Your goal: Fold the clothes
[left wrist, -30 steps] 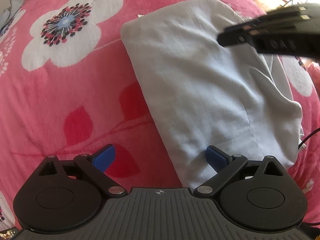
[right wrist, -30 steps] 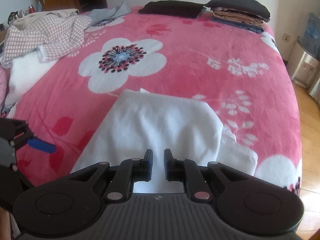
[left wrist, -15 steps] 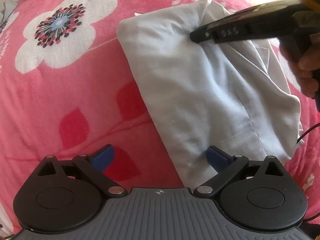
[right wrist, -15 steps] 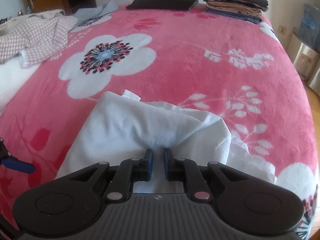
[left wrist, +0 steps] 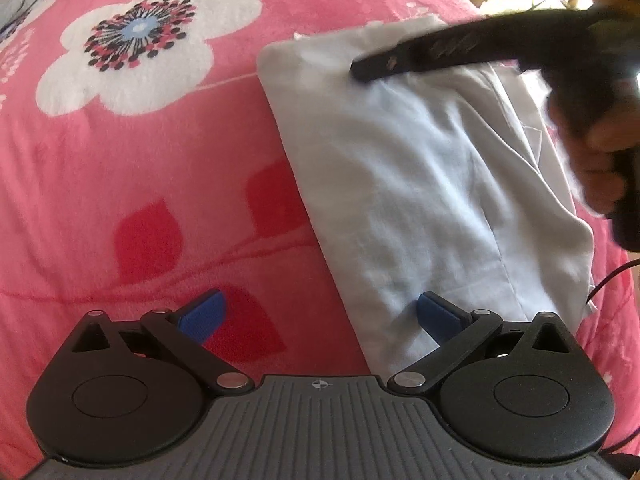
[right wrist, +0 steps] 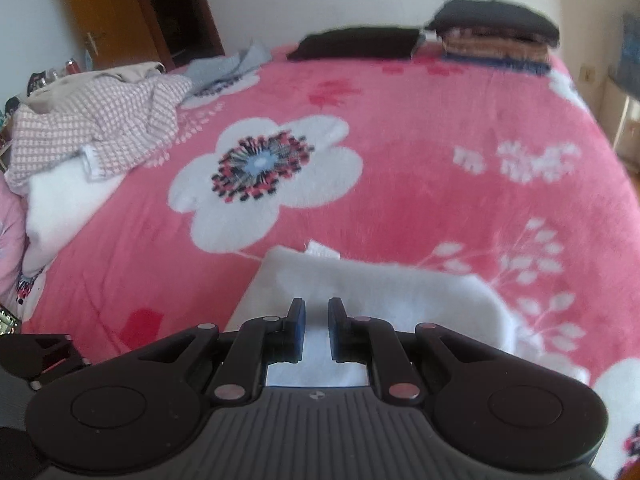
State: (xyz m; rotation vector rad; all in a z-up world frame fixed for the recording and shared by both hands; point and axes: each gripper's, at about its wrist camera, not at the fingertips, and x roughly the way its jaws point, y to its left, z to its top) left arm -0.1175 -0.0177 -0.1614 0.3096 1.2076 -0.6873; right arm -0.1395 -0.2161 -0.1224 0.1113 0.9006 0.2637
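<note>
A pink floral blanket (right wrist: 420, 152) lies below a wooden door (right wrist: 100, 20) and what looks like a wall socket (right wrist: 585, 73).

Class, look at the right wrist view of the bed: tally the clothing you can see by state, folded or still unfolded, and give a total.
Folded: 3, the pale garment in front of the hand-held gripper, the black garment and the stack of folded clothes (counted as one)
Unfolded: 2, the checked garment and the grey-blue garment
Total: 5

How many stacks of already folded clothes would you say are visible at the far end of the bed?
2: a flat black folded garment at the far middle, and a taller mixed stack topped in black to its right. Others may be hidden.
</note>
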